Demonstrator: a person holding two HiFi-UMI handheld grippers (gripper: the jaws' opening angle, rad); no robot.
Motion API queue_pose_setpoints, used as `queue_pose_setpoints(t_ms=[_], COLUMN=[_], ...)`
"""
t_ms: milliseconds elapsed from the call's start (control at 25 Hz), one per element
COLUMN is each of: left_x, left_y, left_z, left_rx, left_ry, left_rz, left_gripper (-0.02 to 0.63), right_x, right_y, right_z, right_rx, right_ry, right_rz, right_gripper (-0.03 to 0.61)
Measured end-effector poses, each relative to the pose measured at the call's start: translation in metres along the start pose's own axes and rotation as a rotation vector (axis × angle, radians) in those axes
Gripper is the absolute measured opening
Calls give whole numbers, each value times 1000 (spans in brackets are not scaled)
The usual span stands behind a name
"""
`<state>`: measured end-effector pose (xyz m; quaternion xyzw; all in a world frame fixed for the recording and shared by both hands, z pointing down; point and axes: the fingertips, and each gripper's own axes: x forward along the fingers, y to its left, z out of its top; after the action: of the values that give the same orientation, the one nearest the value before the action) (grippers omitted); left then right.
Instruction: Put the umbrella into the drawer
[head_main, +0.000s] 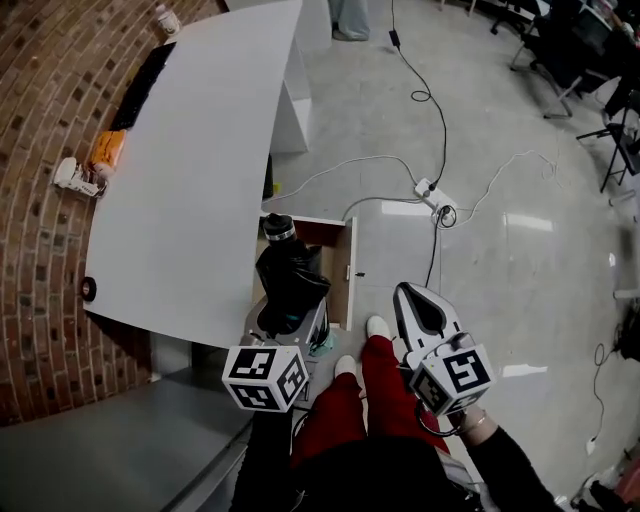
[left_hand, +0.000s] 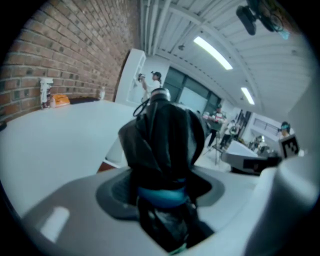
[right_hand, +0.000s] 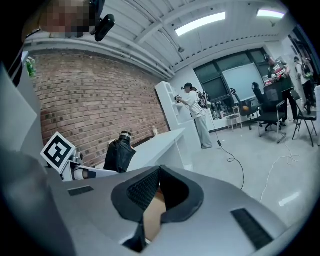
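Note:
A folded black umbrella (head_main: 288, 275) with a silver-ringed end stands upright in my left gripper (head_main: 292, 322), which is shut on it just above the open wooden drawer (head_main: 336, 262) under the white table. In the left gripper view the umbrella (left_hand: 162, 140) fills the middle, pinched between the jaws near a blue band. My right gripper (head_main: 420, 312) hovers to the right of the drawer front, over the floor, shut with nothing between its jaws. From the right gripper view the umbrella (right_hand: 119, 154) shows at left beside the marker cube.
A long white table (head_main: 190, 170) runs along a brick wall, with a small orange item (head_main: 106, 150) and a white object (head_main: 76, 177) at its far edge. Cables and a power strip (head_main: 432, 195) lie on the grey floor. Red trousers and white shoes (head_main: 377, 328) stand by the drawer.

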<state>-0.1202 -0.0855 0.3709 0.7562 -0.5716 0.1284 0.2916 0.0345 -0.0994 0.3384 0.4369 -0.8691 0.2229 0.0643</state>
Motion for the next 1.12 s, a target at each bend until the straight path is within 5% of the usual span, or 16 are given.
queue_pose_setpoints(t_ms=[1120], left_x=[130], left_y=[52], left_z=[-105], left_rx=[-18], left_ry=[237], left_rz=[77], left_gripper=[265], right_x=[98], right_y=[-39], right_z=[-133], right_rx=[103], right_ry=[279], right_rz=[69], right_gripper=[7])
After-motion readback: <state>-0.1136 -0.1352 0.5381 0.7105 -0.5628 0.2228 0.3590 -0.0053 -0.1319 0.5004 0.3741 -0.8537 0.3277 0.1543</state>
